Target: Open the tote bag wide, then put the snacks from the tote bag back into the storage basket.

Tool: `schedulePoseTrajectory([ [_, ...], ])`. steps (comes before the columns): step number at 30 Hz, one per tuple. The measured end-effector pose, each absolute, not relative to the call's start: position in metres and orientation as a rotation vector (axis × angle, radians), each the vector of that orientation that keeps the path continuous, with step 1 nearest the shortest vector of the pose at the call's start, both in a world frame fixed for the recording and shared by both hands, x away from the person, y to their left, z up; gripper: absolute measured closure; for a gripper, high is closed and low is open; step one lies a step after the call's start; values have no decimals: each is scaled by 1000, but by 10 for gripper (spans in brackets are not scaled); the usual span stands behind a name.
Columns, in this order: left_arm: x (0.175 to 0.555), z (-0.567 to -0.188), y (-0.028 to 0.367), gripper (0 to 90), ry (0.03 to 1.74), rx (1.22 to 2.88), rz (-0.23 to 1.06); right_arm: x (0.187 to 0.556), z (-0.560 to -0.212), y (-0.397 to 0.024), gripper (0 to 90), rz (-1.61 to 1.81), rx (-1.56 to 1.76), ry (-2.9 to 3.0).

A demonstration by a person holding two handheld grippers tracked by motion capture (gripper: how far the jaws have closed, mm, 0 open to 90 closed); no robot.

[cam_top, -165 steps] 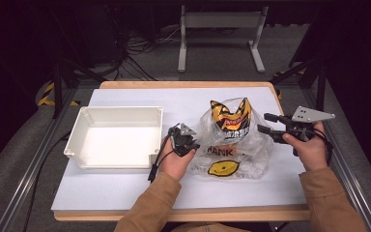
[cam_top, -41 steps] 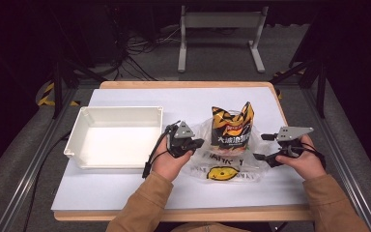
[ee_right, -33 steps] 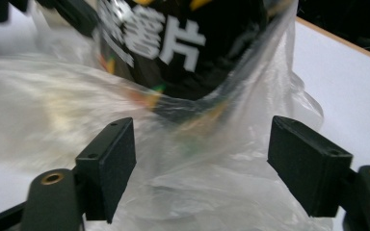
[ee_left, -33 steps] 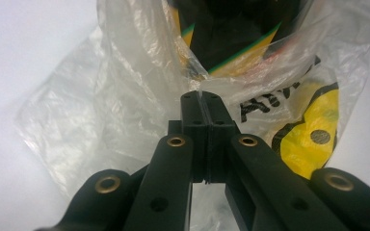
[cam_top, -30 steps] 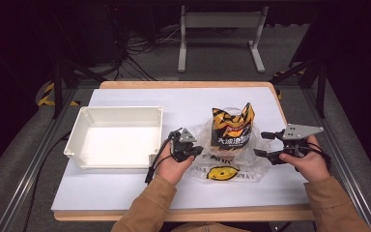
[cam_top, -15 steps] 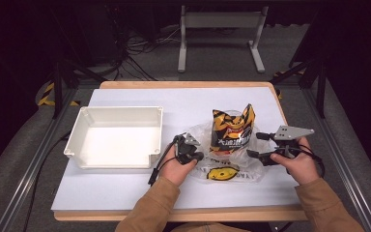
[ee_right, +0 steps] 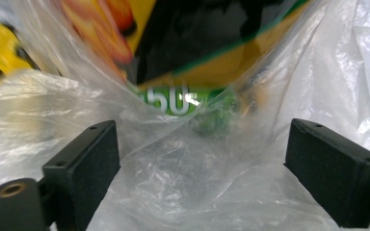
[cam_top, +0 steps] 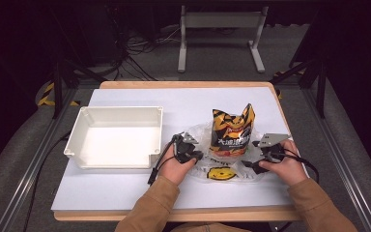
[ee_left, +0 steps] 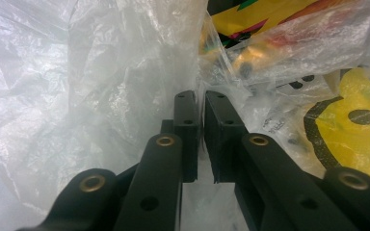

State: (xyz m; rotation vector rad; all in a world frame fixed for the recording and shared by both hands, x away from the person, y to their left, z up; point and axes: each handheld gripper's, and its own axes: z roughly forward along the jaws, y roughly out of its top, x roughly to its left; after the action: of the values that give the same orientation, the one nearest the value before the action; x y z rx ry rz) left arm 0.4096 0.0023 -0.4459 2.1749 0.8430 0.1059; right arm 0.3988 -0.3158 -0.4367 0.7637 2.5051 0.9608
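A clear plastic bag point(cam_top: 200, 166) with a yellow smiley print is seen lying crumpled on the white worktop point(cam_top: 125, 191), right of centre, and a black-and-orange snack packet point(cam_top: 231, 131) is stood upright in it, the film gathered low around the packet's base. The left claw point(cam_top: 196, 155) is placed at the bag's left edge; in the left gripper view its jaws are nearly together with a thin fold of the bag film point(ee_left: 125, 72) caught in the narrow slit between them, and they have just been opening slightly; whether the pads press the film firmly cannot be told. The right claw point(cam_top: 249, 166) is set low at the bag's right edge, near the packet's base; in the right gripper view its jaws are spread wide and have just been opening, with loose film point(ee_right: 197, 183) lying between them but not pinched, so the claw is released. The packet's lower print point(ee_right: 173, 96) is seen blurred through the film just beyond those jaws. A white rectangular tray point(cam_top: 84, 159) sits on the left part of the worktop, just left of the left hand point(cam_top: 176, 169) and apart from the bag. The right hand point(cam_top: 285, 166) is rested on the worktop beside the bag. Both forearms are covered by tan sleeves point(cam_top: 149, 208).
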Motion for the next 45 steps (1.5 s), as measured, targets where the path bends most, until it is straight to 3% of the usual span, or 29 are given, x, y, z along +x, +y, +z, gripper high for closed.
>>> schedulePoseTrajectory([
  [3, 408, -444, 3, 742, 837, 2169, 102, 399, -441, -315, 78, 919, 757, 2505],
  [7, 404, -439, 2, 549, 821, 2134, 97, 400, -442, -317, 73, 940, 774, 2504],
  [11, 400, -432, 3, 440, 784, 2098, 105, 400, -440, -318, 92, 947, 769, 2511],
  [19, 395, -415, 12, 296, 760, 2043, 104, 399, -434, -323, 111, 987, 770, 2494],
  [29, 393, -386, 23, 183, 707, 2000, 161, 392, -426, -328, 120, 1020, 757, 2458],
  [45, 402, -341, 27, 125, 645, 1935, 213, 389, -417, -334, 123, 1096, 756, 2427],
])
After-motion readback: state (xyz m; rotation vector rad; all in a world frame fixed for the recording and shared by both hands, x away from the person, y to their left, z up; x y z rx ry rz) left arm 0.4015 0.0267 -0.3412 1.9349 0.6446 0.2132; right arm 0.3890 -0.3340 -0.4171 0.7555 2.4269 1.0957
